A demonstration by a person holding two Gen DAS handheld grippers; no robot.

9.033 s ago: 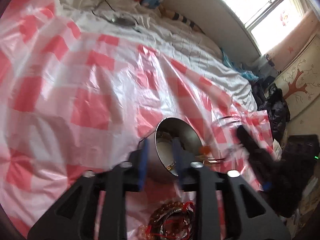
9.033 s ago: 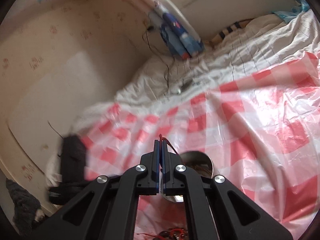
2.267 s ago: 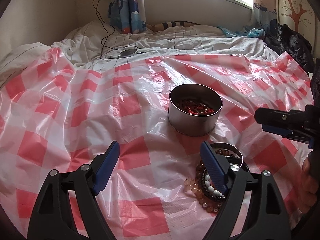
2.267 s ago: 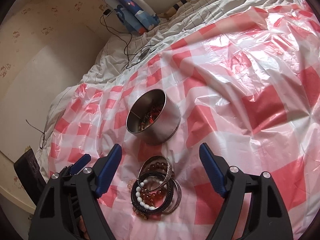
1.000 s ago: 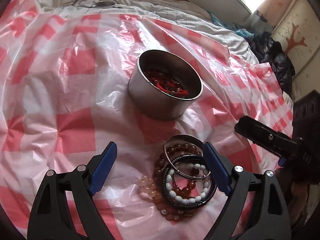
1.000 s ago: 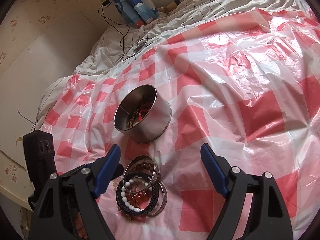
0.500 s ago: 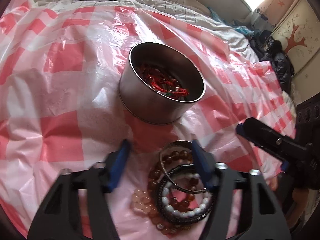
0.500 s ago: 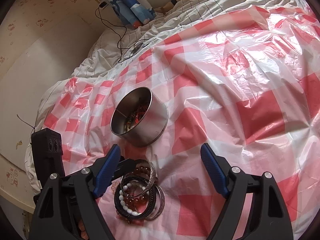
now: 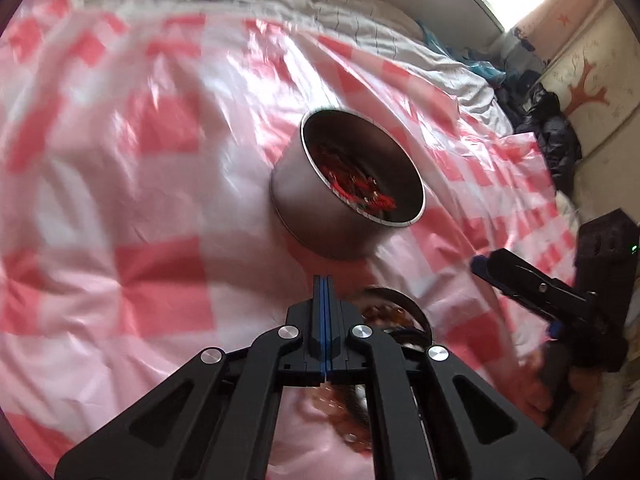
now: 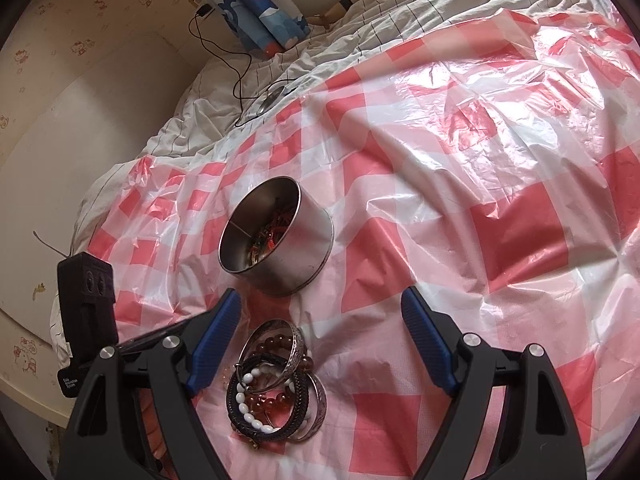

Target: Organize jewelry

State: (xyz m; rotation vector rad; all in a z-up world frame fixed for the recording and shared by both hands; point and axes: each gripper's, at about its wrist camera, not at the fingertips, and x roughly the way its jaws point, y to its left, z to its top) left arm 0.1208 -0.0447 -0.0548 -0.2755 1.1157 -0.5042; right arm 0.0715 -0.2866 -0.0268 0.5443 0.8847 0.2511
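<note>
A bed with a rumpled white checked sheet (image 10: 400, 12) carries everything. Over most of it lies a thin plastic cover with red and white squares (image 10: 520, 216), wrinkled and shiny. At the far edge of the bed, near the wall, a blue patterned curtain (image 10: 260, 12) hangs down, and a black cable (image 10: 236, 60) runs from a wall socket onto the sheet. In the left wrist view dark clothes (image 9: 552, 136) lie heaped at the far right corner.

A round metal tin (image 10: 280, 236) stands on the cover, near the middle of it, without a lid. Inside it lies a tangle of red cord and small beads (image 9: 356, 188).

Just in front of the tin, toward the near edge, rests a pile of bracelets (image 10: 276, 384): a silver bangle on top, a dark braided band, a string of white oval beads and brown round beads, all overlapping.

The right gripper (image 10: 320, 348) hangs above this pile with its blue pads wide apart and nothing between them. The left gripper (image 9: 323, 292) has its two blue pads pressed flat together, and no object shows between them. Its black body hides part of the pile in its own view, which is blurred.
</note>
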